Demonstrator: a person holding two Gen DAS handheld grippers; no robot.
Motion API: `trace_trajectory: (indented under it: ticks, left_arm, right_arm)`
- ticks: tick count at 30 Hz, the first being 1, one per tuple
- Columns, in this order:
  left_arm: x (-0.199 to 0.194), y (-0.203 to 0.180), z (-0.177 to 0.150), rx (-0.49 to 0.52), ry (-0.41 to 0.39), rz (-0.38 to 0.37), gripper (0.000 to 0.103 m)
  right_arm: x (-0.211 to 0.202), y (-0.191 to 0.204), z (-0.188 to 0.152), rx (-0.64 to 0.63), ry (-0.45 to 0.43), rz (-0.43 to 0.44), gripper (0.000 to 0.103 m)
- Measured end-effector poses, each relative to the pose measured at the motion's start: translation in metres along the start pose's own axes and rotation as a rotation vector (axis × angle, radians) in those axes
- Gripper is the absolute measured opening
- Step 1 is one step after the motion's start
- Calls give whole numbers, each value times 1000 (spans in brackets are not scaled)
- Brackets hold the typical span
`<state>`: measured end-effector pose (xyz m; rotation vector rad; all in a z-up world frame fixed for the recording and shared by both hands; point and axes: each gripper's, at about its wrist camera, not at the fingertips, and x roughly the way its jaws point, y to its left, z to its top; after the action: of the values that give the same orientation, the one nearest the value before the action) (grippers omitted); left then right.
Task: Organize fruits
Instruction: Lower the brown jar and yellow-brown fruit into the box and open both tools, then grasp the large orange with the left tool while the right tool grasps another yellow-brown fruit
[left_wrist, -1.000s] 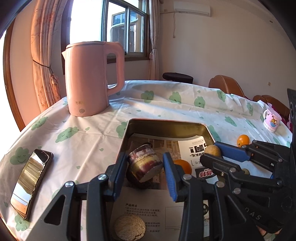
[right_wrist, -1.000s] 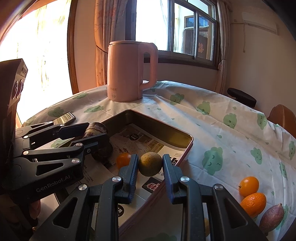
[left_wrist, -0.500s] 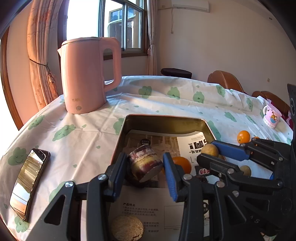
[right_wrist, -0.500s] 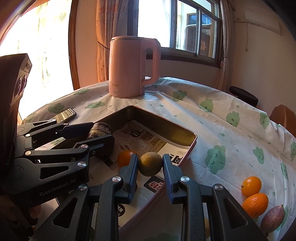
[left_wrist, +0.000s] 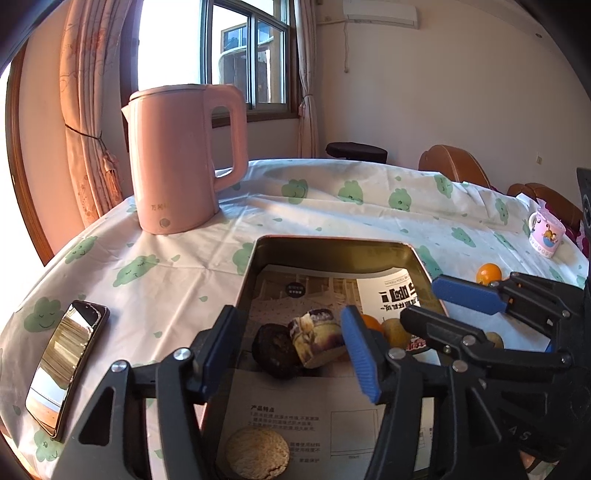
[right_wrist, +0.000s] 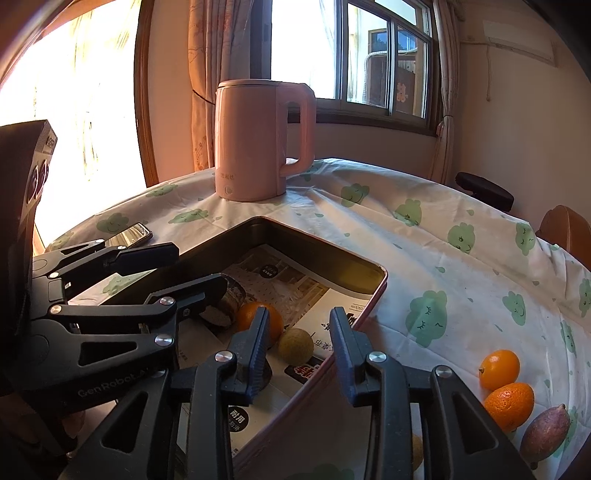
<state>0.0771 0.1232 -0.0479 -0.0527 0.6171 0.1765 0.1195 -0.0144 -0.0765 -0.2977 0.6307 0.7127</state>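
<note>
Fruits sit between both pairs of fingers inside the tray (right_wrist: 373, 295), which serves as the landmark. The right gripper (right_wrist: 299, 343) is opening its ridged fingers (right_wrist: 341, 332), and the dull round yellow-green fruit (right_wrist: 295, 346) rests free on the printed paper lining, beside an orange (right_wrist: 258, 321). The left gripper (left_wrist: 291, 354) is opening too; the paper-wrapped roll (left_wrist: 317, 341) lies tilted against a dark wrinkled fruit (left_wrist: 275, 350), touching no pad. Both look released into the tray to gather the fruit in one place. Nearer the camera lies a pale rough disc (left_wrist: 257, 452). Outside the tray, on the cloth-covered bench (right_wrist: 424, 236), two glossy oranges (right_wrist: 509, 404) and a purple oval fruit (right_wrist: 546, 430) wait to its right; a pink kettle (right_wrist: 258, 140) stands beyond it.
</note>
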Motion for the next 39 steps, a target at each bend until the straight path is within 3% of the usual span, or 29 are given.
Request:
trace_trajectory:
  ticks: [1,3,12,21,22,25,28,31,39]
  left_arm:
    - [-2,0,0,-3,-11,3,71]
    - [-8,1,-1,-7,-45,7,74]
    - [-23,-12,-3,-33,-113,-25,74]
    - [-29,-38,-2,15,-119,-41,74]
    - [-30,-39,-1,18,-120,-44,74]
    - [-32,-45,0,28,-122,-56,74]
    - [-33,-54,3,34,-118,-74,74]
    - [-35,-70,7,59,-124,-99,74]
    - [-20,-146,12,176,-81,-204,74]
  right_arm:
    - [-3,-2,-1,8,-6,1,46]
    - [-11,-8,-5,11,-17,-17,53]
    - [-56,-74,-32,119,-4,-132,60]
    - [-32,-62,-42,61,137,-96,59]
    - [-26,-62,-42,59,165,-89,58]
    - [-8,-62,-46,59,256,-42,32]
    - [-13,-65,-47,57,238,-51,28]
    - [-35,-79,-47,101,156,-86,27]
    - [-101,-149,-56,243,-18,-345,27]
